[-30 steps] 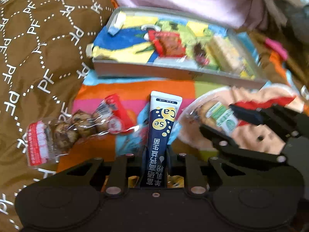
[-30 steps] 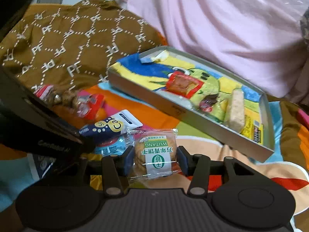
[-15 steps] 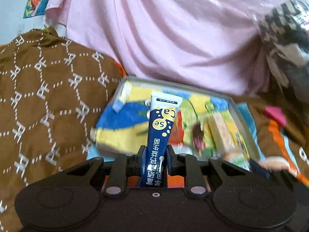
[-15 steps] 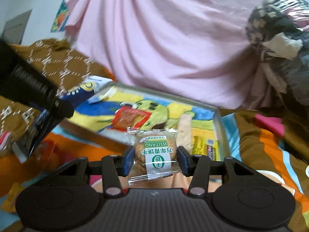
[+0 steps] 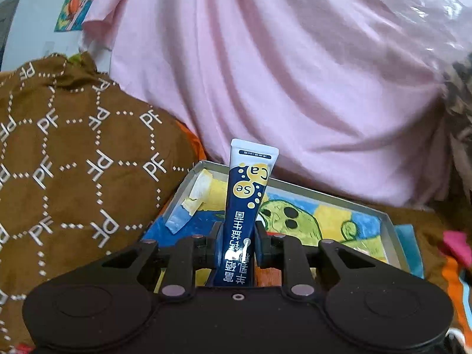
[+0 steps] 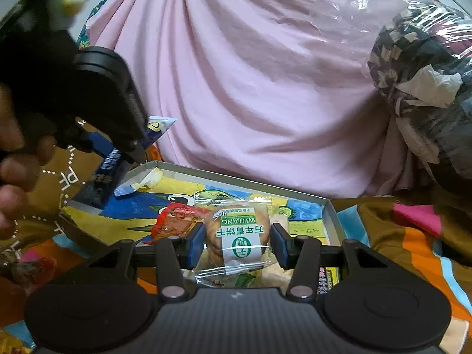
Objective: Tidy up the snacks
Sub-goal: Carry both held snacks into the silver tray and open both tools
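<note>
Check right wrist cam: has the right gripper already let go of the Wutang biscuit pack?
No, the right gripper has its blue pads pressed against both sides of the biscuit pack, holding it above the tray.

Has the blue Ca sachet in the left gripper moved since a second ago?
Yes. The blue Ca sachet, clamped in the left gripper, was carried from the striped blanket to over the tray's near-left part.

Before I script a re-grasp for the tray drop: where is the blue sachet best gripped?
Grip the blue sachet across its narrow flat body near the lower end, coming from below along its length, as the left gripper does now. It stands upright and slim, so the fingers span it easily above the tray.
</note>
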`<state>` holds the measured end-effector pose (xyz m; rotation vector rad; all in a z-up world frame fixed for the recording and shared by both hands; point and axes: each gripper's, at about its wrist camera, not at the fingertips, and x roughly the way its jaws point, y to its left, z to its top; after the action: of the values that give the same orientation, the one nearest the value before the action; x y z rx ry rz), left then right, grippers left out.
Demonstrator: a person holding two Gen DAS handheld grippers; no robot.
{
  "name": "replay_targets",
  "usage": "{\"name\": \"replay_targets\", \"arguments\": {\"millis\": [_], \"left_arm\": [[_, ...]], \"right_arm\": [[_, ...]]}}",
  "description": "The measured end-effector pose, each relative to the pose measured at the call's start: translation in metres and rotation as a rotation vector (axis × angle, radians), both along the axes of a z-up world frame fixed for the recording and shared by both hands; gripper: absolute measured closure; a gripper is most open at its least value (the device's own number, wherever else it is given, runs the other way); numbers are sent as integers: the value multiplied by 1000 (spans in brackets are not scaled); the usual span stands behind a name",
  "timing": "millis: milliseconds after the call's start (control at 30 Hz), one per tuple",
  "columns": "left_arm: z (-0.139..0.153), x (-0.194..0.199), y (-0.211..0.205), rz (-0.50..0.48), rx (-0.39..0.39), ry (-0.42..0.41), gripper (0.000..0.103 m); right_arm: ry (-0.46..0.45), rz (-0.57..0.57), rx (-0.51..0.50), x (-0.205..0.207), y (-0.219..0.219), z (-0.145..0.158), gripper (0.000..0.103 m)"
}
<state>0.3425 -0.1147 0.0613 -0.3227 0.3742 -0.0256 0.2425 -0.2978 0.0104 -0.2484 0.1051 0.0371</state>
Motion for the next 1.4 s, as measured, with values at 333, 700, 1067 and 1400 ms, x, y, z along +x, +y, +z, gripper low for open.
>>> {"name": "replay_targets", "arguments": {"millis": [333, 700, 1067, 1400], "left_arm": [[-26, 29, -3, 11, 7, 27, 80], [-44, 39, -6, 14, 29, 82, 80], [-41, 41, -7, -3, 24, 118, 68], [-32, 36, -3, 1, 27, 104, 26]], "right_arm": [[47, 12, 67, 27, 2, -11, 50], [116, 12, 83, 37, 0, -23, 50], [110, 20, 53, 37, 5, -21, 41], [33, 14, 64, 29, 4, -10, 13]]}}
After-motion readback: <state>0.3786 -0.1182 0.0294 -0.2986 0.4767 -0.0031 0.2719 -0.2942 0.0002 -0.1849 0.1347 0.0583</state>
